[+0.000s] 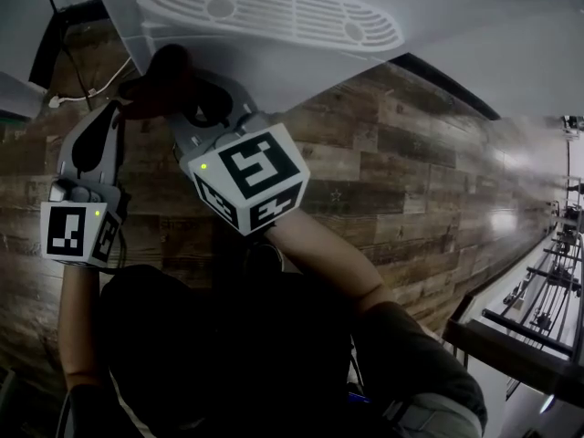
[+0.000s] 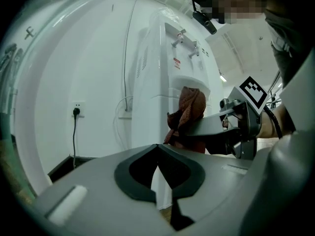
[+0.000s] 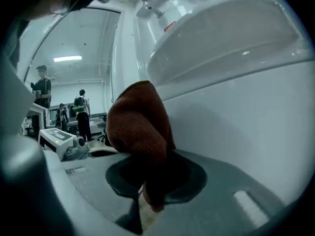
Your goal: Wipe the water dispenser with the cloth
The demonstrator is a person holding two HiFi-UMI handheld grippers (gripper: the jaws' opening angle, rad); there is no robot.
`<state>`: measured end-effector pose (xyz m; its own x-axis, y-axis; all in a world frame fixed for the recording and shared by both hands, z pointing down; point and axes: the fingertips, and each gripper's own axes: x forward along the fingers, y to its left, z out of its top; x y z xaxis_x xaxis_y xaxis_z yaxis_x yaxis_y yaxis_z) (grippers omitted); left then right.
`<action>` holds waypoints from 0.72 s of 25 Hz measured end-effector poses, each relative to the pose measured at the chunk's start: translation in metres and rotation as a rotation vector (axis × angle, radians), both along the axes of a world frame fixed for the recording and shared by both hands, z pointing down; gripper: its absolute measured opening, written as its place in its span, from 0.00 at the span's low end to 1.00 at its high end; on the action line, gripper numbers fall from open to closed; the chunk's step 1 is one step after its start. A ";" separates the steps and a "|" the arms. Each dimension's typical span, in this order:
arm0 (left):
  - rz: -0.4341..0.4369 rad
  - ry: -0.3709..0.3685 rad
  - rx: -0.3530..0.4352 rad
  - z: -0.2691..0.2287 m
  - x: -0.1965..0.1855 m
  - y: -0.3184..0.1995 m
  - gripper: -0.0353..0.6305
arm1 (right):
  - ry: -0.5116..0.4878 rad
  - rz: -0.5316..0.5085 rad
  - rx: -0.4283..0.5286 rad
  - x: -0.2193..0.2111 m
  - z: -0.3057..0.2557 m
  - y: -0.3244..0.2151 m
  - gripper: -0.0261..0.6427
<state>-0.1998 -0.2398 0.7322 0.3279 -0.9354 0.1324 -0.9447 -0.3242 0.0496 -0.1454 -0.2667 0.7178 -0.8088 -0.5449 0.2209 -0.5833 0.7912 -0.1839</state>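
Observation:
The white water dispenser [image 2: 162, 73] stands against a white wall, its two taps [image 2: 189, 45] above a recess. In the head view its grilled top [image 1: 274, 12] lies just ahead of me. A red-brown cloth [image 3: 138, 127] is bunched in my right gripper [image 3: 152, 156], which is shut on it and presses it against the dispenser's curved front [image 3: 236, 107] below the recess. From the left gripper view the cloth [image 2: 189, 109] touches the dispenser's front edge. My left gripper [image 2: 157, 149] is shut with nothing in it, held back to the left of the dispenser [image 1: 105, 112].
A wall socket with a black plug and cable [image 2: 76, 111] sits left of the dispenser. The floor is dark wood planks [image 1: 411, 172]. Metal racks [image 1: 547, 272] stand at the far right. People stand by tables in the distance [image 3: 81, 112].

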 end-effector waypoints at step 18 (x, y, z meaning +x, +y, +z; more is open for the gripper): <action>0.031 -0.059 -0.032 0.019 0.005 -0.001 0.08 | -0.079 0.196 -0.163 0.115 0.031 -0.023 0.14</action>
